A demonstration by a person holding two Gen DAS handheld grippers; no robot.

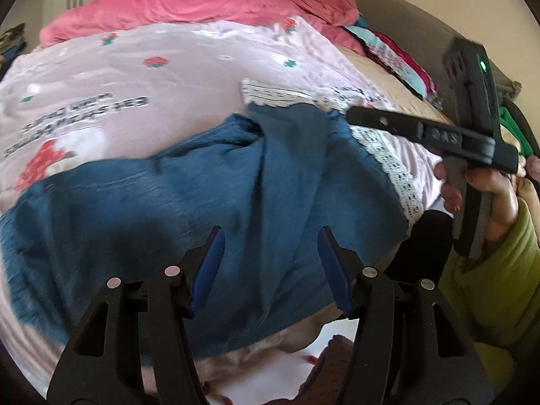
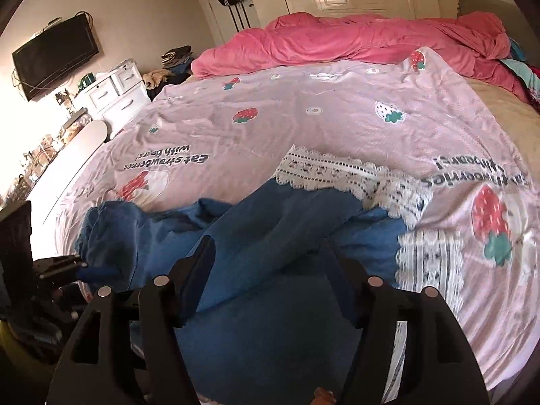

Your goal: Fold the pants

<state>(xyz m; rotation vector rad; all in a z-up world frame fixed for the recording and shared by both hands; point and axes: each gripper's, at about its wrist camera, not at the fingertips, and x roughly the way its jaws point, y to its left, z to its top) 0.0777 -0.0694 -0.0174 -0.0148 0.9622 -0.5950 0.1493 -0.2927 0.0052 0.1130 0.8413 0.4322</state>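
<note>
Left tongs (image 1: pixel 270 270) stand apart with nothing between them, hovering over the pants (image 1: pixel 202 202) — blue, limp cloth spread rumpled across the lower middle of the frame on the pink bed (image 1: pixel 135 77). It looks light and floppy, likely to sag and slide, so pinch a seam or hem edge. Right tongs (image 2: pixel 266 276), bottom centre of their own view, also gape empty — lace hem (image 2: pixel 428 263) to the right looks a fair hold.

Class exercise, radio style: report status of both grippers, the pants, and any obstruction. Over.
Left gripper open, empty. Right gripper open, empty. Blue pants rumpled on pink blanket, not flat. Nothing in the way.
</note>
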